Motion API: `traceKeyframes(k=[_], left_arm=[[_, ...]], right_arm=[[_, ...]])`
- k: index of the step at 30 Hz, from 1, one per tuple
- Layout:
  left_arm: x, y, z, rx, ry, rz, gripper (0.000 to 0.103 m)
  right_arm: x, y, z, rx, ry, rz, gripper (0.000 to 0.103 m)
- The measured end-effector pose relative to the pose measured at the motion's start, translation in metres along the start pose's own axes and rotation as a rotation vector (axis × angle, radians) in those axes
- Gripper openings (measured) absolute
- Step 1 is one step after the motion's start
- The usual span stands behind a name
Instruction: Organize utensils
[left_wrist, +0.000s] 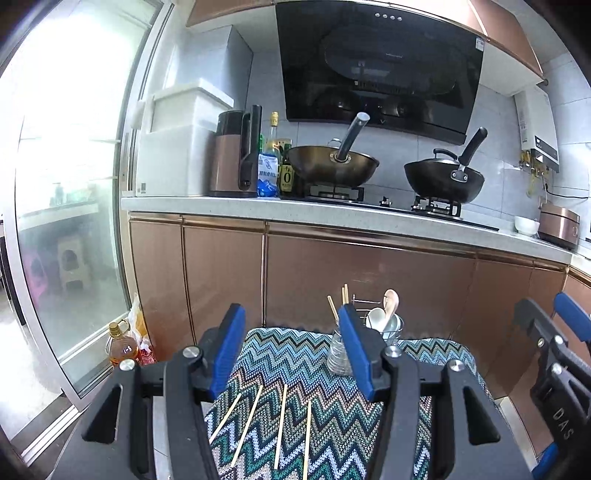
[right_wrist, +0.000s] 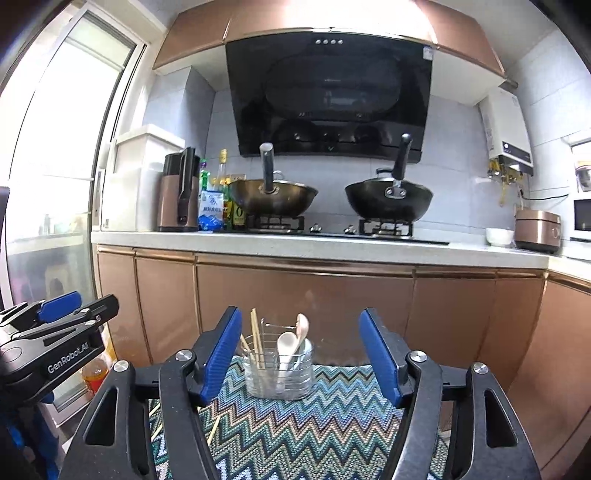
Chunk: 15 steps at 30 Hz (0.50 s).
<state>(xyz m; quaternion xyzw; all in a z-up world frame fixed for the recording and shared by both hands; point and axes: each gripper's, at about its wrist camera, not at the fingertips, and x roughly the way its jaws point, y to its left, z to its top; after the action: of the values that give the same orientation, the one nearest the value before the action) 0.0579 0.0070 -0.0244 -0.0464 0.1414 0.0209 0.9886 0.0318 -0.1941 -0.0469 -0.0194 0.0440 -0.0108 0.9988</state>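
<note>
Several loose wooden chopsticks (left_wrist: 280, 424) lie on a zigzag-patterned cloth (left_wrist: 295, 354), just below my open, empty left gripper (left_wrist: 291, 347). A clear holder (right_wrist: 279, 373) stands at the cloth's far side with a few chopsticks (right_wrist: 255, 338) in its left part and white and pink spoons (right_wrist: 290, 341) in its right part. It also shows in the left wrist view (left_wrist: 384, 325), partly hidden by the right finger. My right gripper (right_wrist: 301, 354) is open and empty, its fingers either side of the holder and short of it. Two chopstick ends (right_wrist: 214, 428) show at its lower left.
Copper cabinet doors (right_wrist: 303, 302) stand close behind the cloth. Above is a counter (right_wrist: 332, 249) with two woks (right_wrist: 273, 199), a kettle (right_wrist: 179, 192), bottles and a rice cooker (right_wrist: 537, 230). An oil bottle (left_wrist: 122, 345) stands on the floor by the glass door (left_wrist: 62, 184).
</note>
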Motion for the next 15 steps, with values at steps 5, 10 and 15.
traceKeyframes(k=[5,10,15], left_arm=[[-0.012,-0.002,-0.001,0.013,-0.014,-0.001,0.053],[-0.017,-0.002,-0.003,0.023,-0.018,0.003,0.053],[-0.018,0.0,-0.004,0.019,-0.021,0.014,0.053]], right_arm=[[-0.011,-0.003,0.002,-0.003,-0.016,-0.017,0.068],[-0.014,0.0,0.001,-0.012,-0.017,-0.017,0.068],[-0.012,0.002,0.0,-0.021,-0.01,-0.03,0.068]])
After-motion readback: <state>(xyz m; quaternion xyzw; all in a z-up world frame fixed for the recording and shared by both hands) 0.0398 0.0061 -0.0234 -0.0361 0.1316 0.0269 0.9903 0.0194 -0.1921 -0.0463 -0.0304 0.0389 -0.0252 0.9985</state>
